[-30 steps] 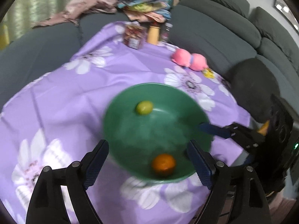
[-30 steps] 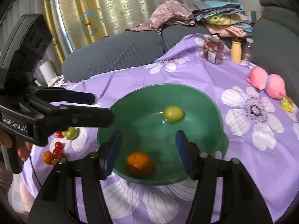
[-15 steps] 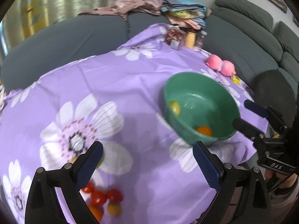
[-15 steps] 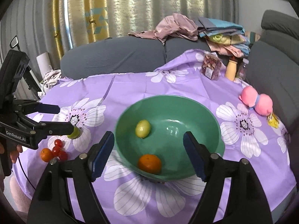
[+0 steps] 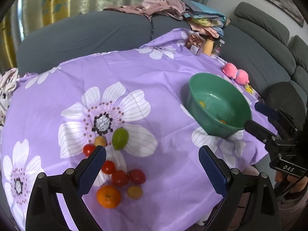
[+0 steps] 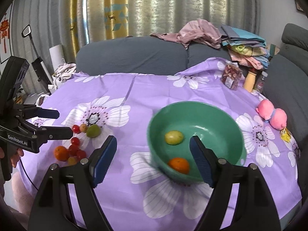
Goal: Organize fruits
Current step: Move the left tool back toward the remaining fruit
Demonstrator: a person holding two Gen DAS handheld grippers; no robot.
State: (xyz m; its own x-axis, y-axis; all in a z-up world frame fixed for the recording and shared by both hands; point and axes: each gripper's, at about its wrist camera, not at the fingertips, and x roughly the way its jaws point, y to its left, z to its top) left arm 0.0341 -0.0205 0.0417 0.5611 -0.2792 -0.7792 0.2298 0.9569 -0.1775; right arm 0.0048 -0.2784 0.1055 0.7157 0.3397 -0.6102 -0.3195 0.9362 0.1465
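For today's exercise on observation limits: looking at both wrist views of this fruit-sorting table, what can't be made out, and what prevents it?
- Orange mandarin in the round green plastic bowl: left wrist view, mostly hidden by the bowl's near wall.
- Clear packet of reddish snacks: both views, too small to identify its contents.
- Small red tomato: left wrist view, partly covered by the left hand-held gripper finger.
- Bowl's left rim: right wrist view, blurred.

A bowl [image 6: 194, 119] stands on the cloth-covered counter [image 6: 134, 88] with two fruits inside it, one [image 6: 173, 137] behind the other [image 6: 178, 165]. Left of the bowl (well apart from it) a cluster of loose fruit [image 5: 117, 165] lies on the cloth. A soft toy [image 6: 272, 114] lies right of the bowl, near the counter's edge. A packet [image 6: 231, 76] and a bottle [image 6: 250, 79] stand at the far right corner, a sofa [image 6: 132, 55] behind the counter
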